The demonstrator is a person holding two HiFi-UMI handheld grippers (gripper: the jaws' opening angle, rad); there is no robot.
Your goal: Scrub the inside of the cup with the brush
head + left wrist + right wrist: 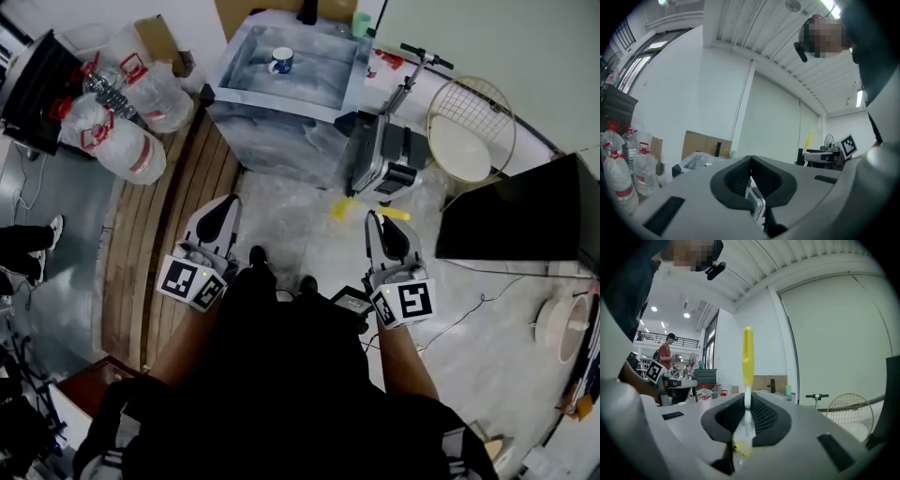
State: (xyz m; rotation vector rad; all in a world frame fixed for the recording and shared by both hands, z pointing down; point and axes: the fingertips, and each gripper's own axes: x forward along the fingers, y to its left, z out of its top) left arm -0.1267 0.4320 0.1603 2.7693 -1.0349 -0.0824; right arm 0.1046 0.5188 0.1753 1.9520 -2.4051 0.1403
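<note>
the cup (281, 61), white with a blue pattern, stood upright inside the sink (272, 131), near the far wall of it. nothing touched the cup.

both grippers were on the near side of the sink, well apart from it, in front of the person's body and pointing toward the sink. the left gripper (223, 208) was nearer to the sink's left corner. in the left gripper view its jaws (751, 176) were fully together and held nothing.

the right gripper (375, 219) was nearer to the sink's right corner. its jaws were narrow and pressed on the brush (747, 357): the white shaft sat between the pads, the yellow handle stood out beyond the jaws, and the white bristles lay back inside them. in the head view yellow parts of the brush (344, 208) showed on both sides of the jaws, but it was hard to tell there which end was which.

big clear water bottles (122, 131) with red caps lay to the left of the sink. a scooter (389, 155) stood just beside the sink's right side. a green cup (361, 23) was at the sink's far right corner.
</note>
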